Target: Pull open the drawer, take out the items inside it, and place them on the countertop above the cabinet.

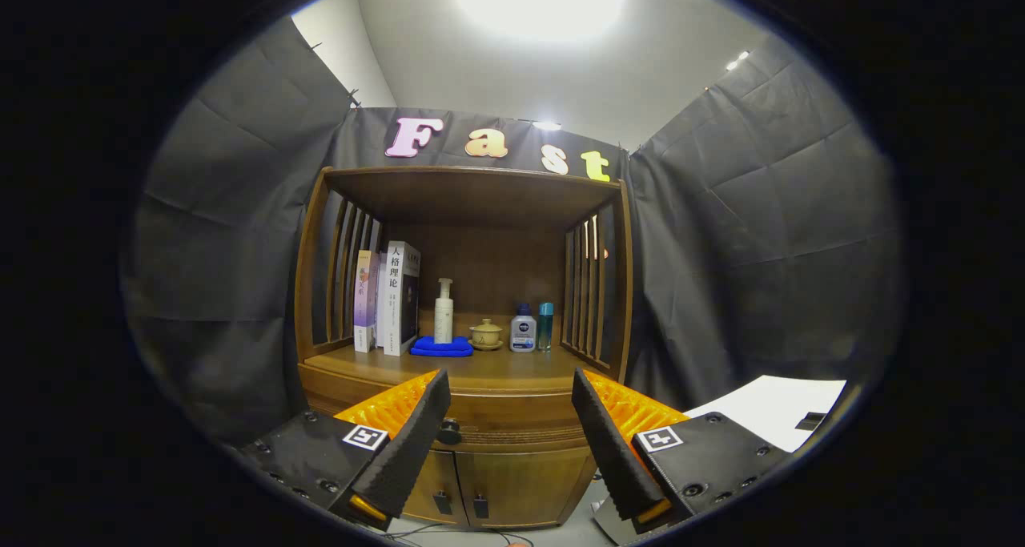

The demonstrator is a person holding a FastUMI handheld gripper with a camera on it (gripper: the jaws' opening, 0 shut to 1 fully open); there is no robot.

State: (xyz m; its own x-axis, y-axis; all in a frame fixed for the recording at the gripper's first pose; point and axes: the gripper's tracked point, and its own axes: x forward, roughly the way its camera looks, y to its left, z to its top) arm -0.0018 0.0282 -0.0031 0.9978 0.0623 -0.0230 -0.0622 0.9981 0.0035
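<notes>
Gripper (508,395): fingers spread wide, nothing held, hanging in front of the cabinet with its fingertips level with the drawer front.

Cabinet (608,291): dark wood, open shelf niche with slatted sides above, countertop (496,364) as the niche floor, two lower doors with small dark pulls beneath.

Drawer (512,415): band of wood just under the countertop, closed, seen between the fingers; its round dark knob (449,431) sits just beside the left finger's tip. Contents hidden.

Books (390,297): standing upright at the left side of the countertop, against the slats; the tallest with a white spine, a paler one beside it.

White sheet (769,407): flat surface off to the right of the cabinet, beyond the right finger.

Pump bottle (443,313): white, upright, standing on a folded blue cloth (441,346) just right of the books.

Squat bottle (523,329): white with blue cap, right of centre.

Slim bottle (545,325): teal, just beside the squat one.

Lidded cup (486,333): tan, on a saucer, between cloth and squat bottle.
</notes>
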